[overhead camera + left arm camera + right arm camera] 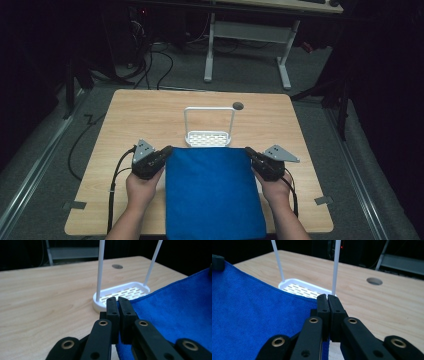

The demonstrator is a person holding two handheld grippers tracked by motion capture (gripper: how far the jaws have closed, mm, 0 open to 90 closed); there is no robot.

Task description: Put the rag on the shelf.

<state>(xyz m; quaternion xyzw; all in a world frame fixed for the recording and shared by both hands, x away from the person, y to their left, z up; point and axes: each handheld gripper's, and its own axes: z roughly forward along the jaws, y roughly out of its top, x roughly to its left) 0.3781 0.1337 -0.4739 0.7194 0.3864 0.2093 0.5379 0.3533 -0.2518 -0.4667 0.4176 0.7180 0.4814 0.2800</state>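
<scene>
Blue cloth before white rack

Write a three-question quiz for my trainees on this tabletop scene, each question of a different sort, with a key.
1. True or false: the left gripper is shut on the blue cloth.
2. What stands just beyond the cloth's far edge? A) a mug B) a white rack C) a book
3. Fill in: the right gripper pinches the cloth's far right ____.

Key: 1 true; 2 B; 3 corner.
</scene>
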